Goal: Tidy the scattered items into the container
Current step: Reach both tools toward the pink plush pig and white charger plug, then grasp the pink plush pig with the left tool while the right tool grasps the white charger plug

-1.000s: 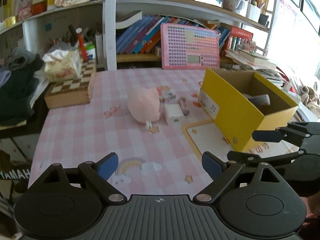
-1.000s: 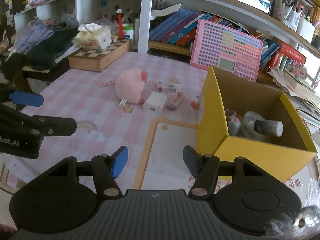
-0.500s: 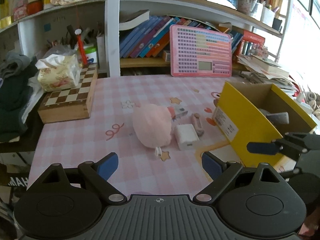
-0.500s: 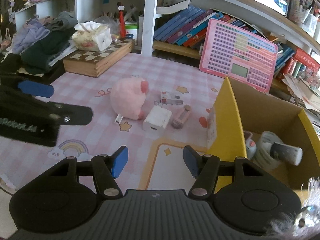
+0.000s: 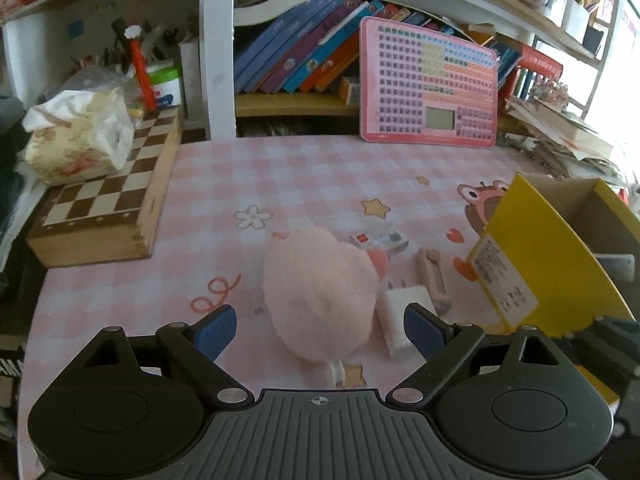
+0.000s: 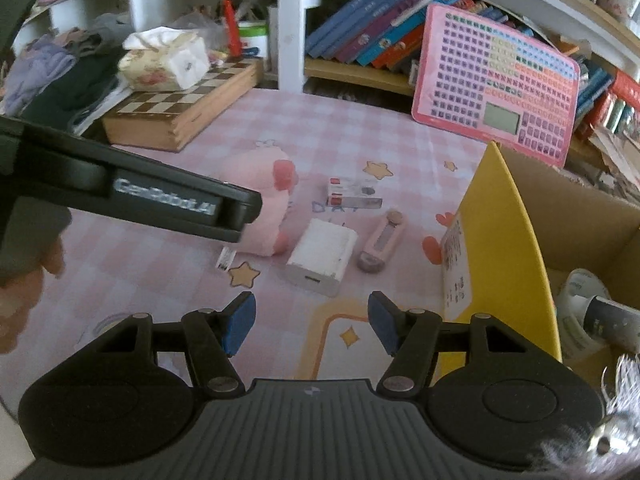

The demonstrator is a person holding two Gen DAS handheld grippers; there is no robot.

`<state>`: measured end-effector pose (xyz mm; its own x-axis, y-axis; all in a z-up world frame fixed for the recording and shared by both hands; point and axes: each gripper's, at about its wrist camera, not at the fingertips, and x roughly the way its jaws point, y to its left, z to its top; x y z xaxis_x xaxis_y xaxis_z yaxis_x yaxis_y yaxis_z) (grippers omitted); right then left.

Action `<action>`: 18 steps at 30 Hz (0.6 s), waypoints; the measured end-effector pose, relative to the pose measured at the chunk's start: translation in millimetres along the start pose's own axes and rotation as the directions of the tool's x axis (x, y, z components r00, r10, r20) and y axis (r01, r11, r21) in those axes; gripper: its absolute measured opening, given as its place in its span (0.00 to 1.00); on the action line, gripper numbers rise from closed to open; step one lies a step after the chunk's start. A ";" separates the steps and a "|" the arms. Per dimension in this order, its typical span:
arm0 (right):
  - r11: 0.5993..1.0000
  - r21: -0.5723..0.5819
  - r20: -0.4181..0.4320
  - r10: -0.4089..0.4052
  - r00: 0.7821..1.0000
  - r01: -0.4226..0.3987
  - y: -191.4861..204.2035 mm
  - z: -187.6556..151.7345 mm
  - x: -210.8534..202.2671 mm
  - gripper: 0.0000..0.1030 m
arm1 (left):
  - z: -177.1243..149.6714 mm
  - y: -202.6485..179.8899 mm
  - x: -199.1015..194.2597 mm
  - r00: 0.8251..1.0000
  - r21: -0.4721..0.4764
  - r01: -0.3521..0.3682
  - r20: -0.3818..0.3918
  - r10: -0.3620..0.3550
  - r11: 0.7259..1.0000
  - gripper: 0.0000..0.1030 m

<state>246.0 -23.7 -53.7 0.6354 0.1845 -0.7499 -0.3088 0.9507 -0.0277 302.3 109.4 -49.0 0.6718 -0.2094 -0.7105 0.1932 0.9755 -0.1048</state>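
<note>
Hovering over the pink checked desk (image 5: 320, 168), left tool (image 5: 320, 328) has its jaws spread wide w/ the round pink plush toy (image 5: 320, 292) between the blue pads, pads not pressing on it. Right tool (image 6: 308, 320) sits abt half open, nothing between its pads, above the desk's near edge. White square charger block (image 6: 322, 256) lies just right of the plush, touching it in the left wrist view. Small pink oblong gadget (image 6: 382, 242) lies right of the charger, near but apart. Small white-and-red packet (image 6: 354, 194) lies farther back. Yellow cardboard box (image 6: 504, 248) stands at right w/ a few items already inside. Wooden chessboard case (image 5: 108, 208) sits far left w/ a floral tissue pack (image 5: 76, 140) on top.
</note>
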 end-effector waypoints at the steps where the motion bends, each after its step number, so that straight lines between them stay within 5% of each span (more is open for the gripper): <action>1: 1.000 0.017 -0.006 -0.007 1.000 0.007 -0.4 1.8 3.4 0.59 | 2.1 -1.0 5.2 1.000 0.001 0.004 0.002 -0.004 1.000 0.90; 10: 0.996 0.076 -0.031 -0.041 0.999 0.043 -2.4 12.9 25.0 0.59 | 13.5 -6.6 49.3 0.999 0.007 -0.006 -0.052 0.006 1.000 0.88; 13: 0.995 0.083 -0.037 -0.047 0.998 0.050 -4.8 17.5 31.3 0.59 | 11.7 4.5 56.8 0.998 -0.042 -0.008 -0.066 0.005 0.999 0.73; 18: 0.995 0.084 -0.051 -0.051 0.997 0.056 -6.0 25.8 43.4 0.59 | 9.1 20.1 51.0 0.999 -0.093 -0.010 -0.049 0.006 0.996 0.61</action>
<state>293.7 -15.0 -69.0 0.6137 0.1225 -0.7800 -0.2121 0.9771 -0.0134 346.9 117.7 -81.0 0.6369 -0.2002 -0.7445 0.1186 0.9796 -0.1620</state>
